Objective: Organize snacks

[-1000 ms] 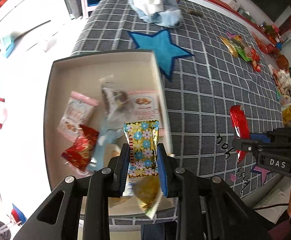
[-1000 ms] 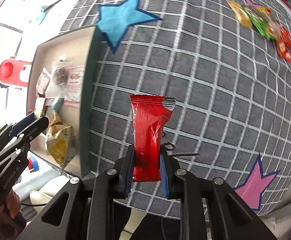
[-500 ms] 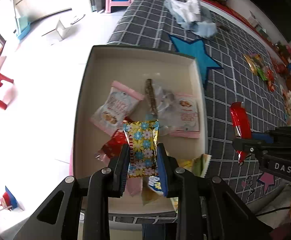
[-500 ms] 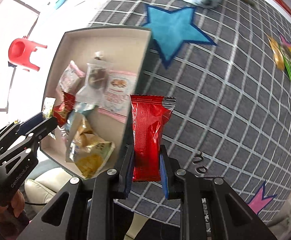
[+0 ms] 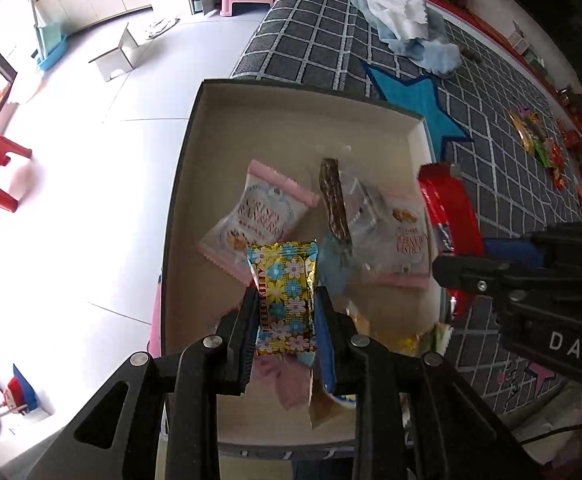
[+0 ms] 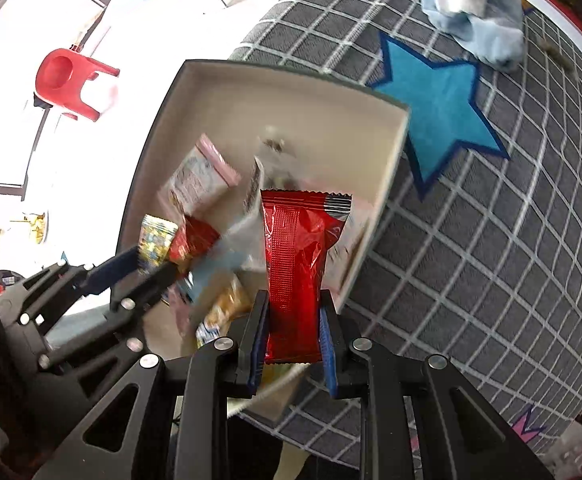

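Gold floral snack pkt (image 5: 285,296) sits clamped upright in left gripper (image 5: 285,320), jaws nearly closed on its lower half, hanging over near end of the beige box (image 5: 291,94) w/ dark rim. Red snack pkt (image 6: 296,280) is pinched in right gripper (image 6: 293,336), jaws tight on it, above box's right-near edge. Inside box: pink-edged pkt (image 5: 257,216), clear wrapper w/ brown bar (image 5: 335,204), others. Box rests on grey checked rug (image 6: 471,240), blue star (image 6: 439,108) just beside far-right corner.
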Tool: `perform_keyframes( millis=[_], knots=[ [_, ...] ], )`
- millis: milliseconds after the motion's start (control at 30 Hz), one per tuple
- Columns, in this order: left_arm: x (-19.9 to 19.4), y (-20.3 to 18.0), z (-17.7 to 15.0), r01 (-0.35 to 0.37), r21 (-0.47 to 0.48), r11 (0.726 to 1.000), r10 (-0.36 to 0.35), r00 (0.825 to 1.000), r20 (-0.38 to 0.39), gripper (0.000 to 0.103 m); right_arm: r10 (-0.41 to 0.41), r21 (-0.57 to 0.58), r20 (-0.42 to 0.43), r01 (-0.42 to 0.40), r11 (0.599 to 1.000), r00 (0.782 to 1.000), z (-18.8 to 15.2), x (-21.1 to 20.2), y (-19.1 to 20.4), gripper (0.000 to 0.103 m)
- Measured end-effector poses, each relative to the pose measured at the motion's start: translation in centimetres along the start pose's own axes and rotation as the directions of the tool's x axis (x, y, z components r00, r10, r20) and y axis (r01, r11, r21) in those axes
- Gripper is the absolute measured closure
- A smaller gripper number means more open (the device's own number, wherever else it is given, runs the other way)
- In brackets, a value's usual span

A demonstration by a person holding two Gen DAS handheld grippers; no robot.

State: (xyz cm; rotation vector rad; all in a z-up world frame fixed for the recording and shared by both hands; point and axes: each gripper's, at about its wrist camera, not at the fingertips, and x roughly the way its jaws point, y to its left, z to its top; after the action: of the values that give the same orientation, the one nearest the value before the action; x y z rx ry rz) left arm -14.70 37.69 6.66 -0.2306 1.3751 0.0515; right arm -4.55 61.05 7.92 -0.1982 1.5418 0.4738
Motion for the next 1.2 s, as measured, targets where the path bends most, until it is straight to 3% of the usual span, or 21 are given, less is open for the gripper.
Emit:
perform_keyframes(
  millis=[500, 633, 700, 767, 833, 933, 967, 1000, 1067, 1200],
  knots=[
    [2.8, 0.7, 3.2, -0.030, -0.022, 0.999, 0.029, 0.999, -0.024, 0.074, -0.036, 0.065, -0.004, 0.036, 0.997, 0.999, 22.5, 5.6, 23.6, 0.078],
    [3.3, 0.6, 3.4, -0.035, -0.016, 0.999, 0.035, 0.999, -0.025, 0.073, -0.033, 0.065, -0.009, 0.034, 0.997, 0.999, 23.4, 6.2, 24.6, 0.078],
    [3.4, 0.4, 3.4, -0.037, -0.006, 0.999, 0.037, 0.999, -0.023, 0.062, -0.032, 0.061, -0.011, 0.033, 0.998, 0.999, 23.3, 6.3, 24.2, 0.078],
    [3.3, 0.3, 3.2, -0.045, -0.007, 0.999, 0.045, 0.999, -0.009, 0.035, -0.036, 0.051, -0.013, 0.037, 0.998, 0.999, 22.9, 6.2, 23.8, 0.078],
    [2.9, 0.3, 3.2, -0.044, -0.011, 0.999, 0.044, 0.999, 0.020, 0.025, -0.044, 0.046, -0.016, 0.044, 0.998, 0.999, 22.7, 6.1, 23.5, 0.078],
    [2.5, 0.2, 3.2, -0.042, -0.005, 0.999, 0.043, 0.999, 0.032, 0.022, -0.040, 0.056, -0.018, 0.041, 0.998, 0.999, 23.9, 5.9, 24.2, 0.078],
    [2.5, 0.2, 3.3, -0.051, -0.004, 0.999, 0.051, 0.998, 0.030, 0.020, -0.039, 0.060, -0.019, 0.040, 0.997, 0.999, 23.6, 5.8, 23.8, 0.071],
    [2.5, 0.2, 3.3, -0.055, -0.001, 0.999, 0.055, 0.998, 0.023, 0.019, -0.036, 0.061, -0.018, 0.037, 0.997, 0.999, 23.3, 5.6, 23.4, 0.049],
    [2.5, 0.2, 3.3, -0.064, 0.001, 0.998, 0.064, 0.998, 0.017, 0.019, -0.029, 0.060, 0.000, 0.029, 0.998, 1.000, 23.3, 5.1, 23.6, 0.022],
    [2.1, 0.3, 2.7, -0.061, -0.007, 0.998, 0.061, 0.998, 0.021, 0.017, -0.025, 0.039, 0.007, 0.024, 0.999, 1.000, 23.3, 4.3, 24.8, 0.022]
  ],
)
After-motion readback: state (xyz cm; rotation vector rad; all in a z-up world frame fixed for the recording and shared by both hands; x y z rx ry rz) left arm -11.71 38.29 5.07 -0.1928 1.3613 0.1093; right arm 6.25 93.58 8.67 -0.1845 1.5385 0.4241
